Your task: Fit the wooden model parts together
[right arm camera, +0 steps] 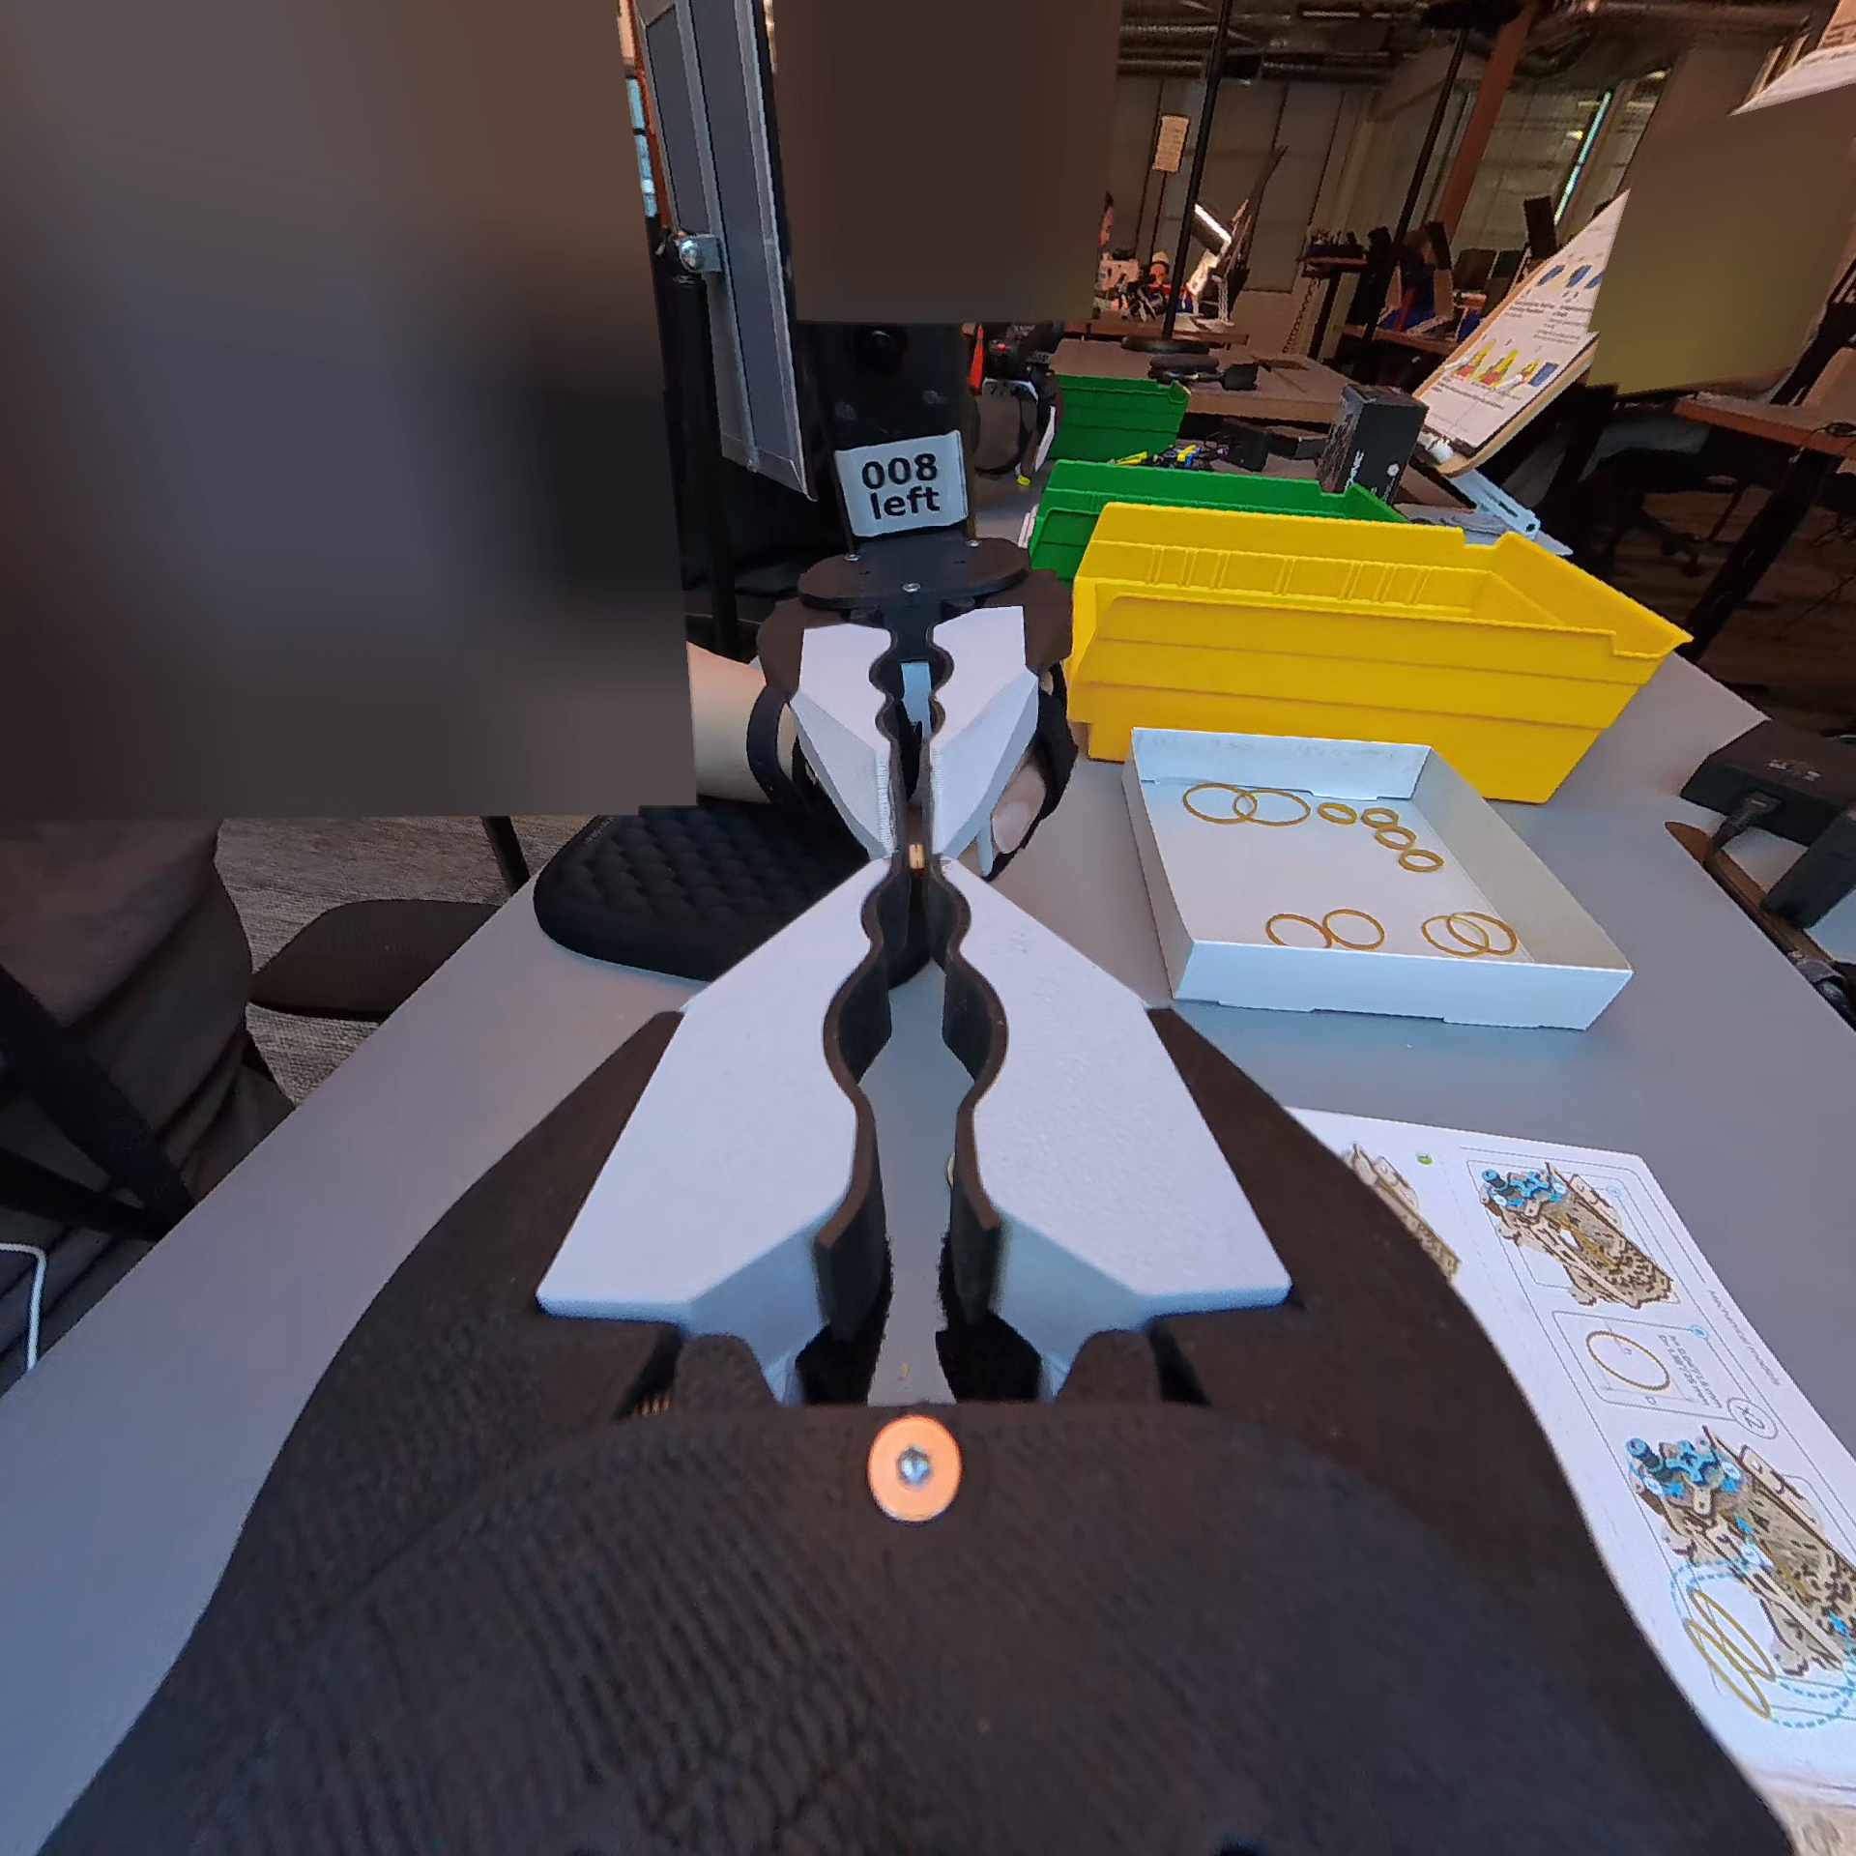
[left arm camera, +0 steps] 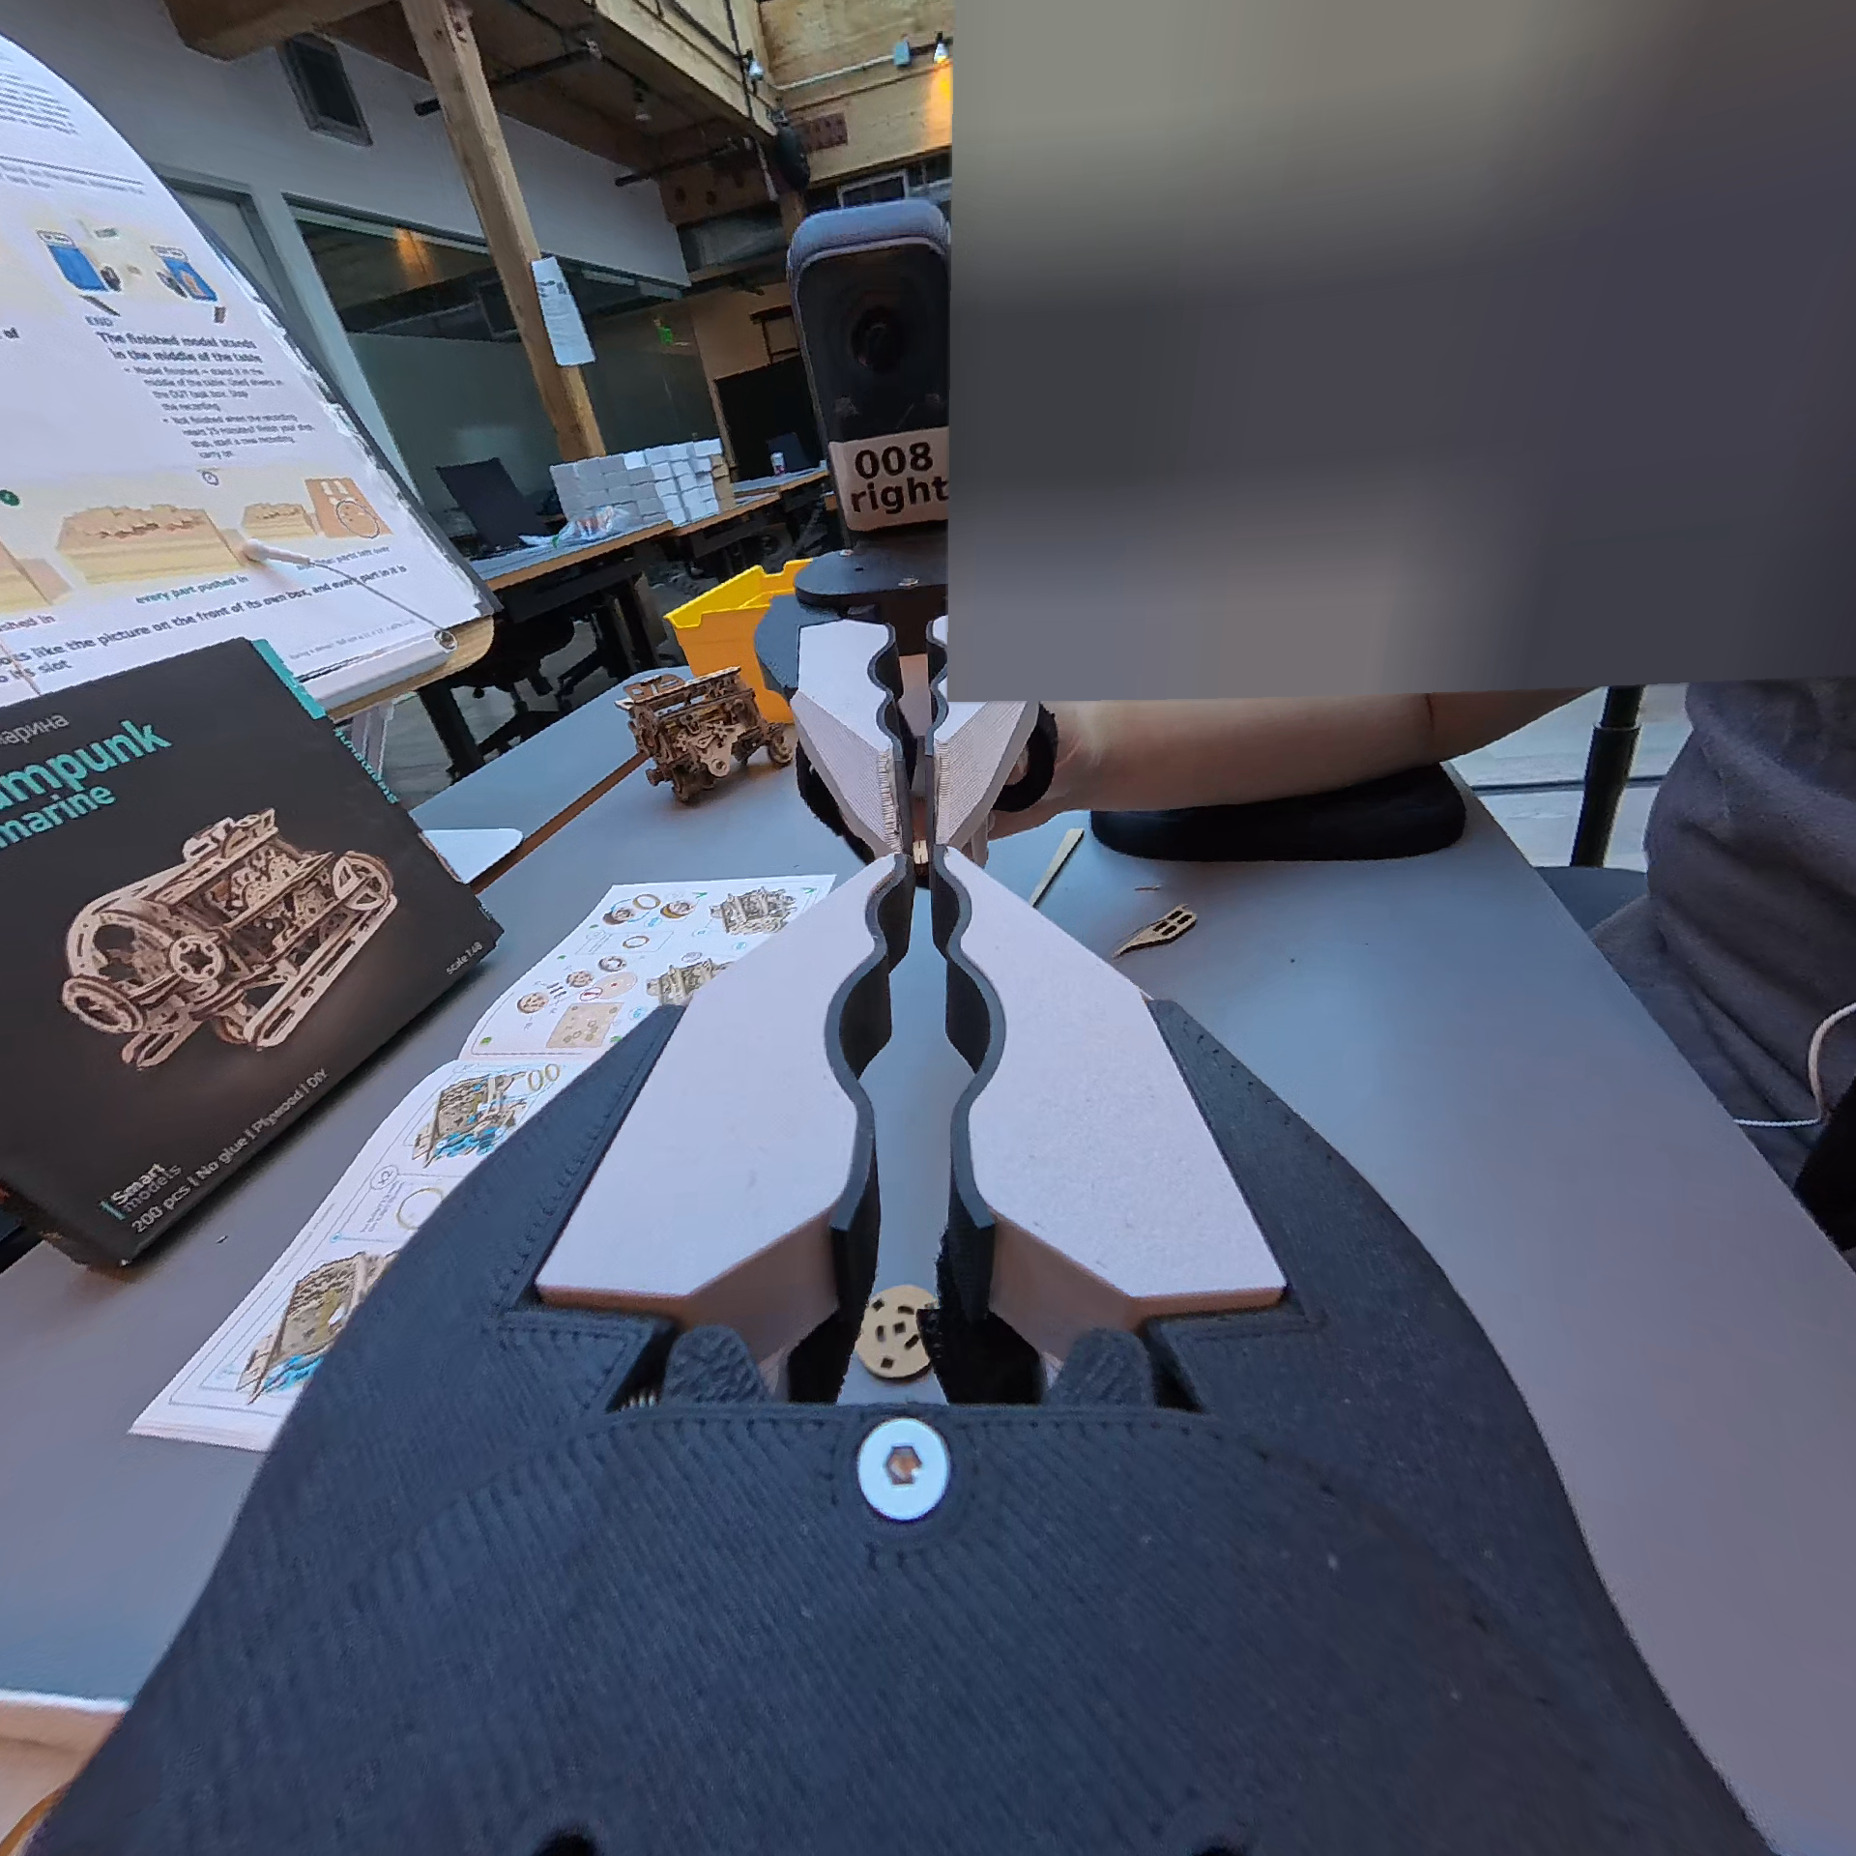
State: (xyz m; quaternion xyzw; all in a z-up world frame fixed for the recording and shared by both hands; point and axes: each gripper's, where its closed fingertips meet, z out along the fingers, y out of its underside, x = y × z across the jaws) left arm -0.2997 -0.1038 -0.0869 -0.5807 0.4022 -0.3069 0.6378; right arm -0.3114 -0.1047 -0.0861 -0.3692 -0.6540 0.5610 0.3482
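Nearest the lens, a small wooden disc (left arm camera: 897,1333) lies loose on the tabletop (left arm camera: 1356,1155) below the left gripper (left arm camera: 916,872), which meets the right gripper (right arm camera: 916,872) tip to tip, both nearly closed on one tiny wooden piece (left arm camera: 918,855), while the part-built model (left arm camera: 703,730) waits beyond, so fitting appears unfinished.

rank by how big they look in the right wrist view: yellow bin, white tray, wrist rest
1. yellow bin
2. white tray
3. wrist rest, partly hidden behind the grippers, so its rank against the tray is unsure.
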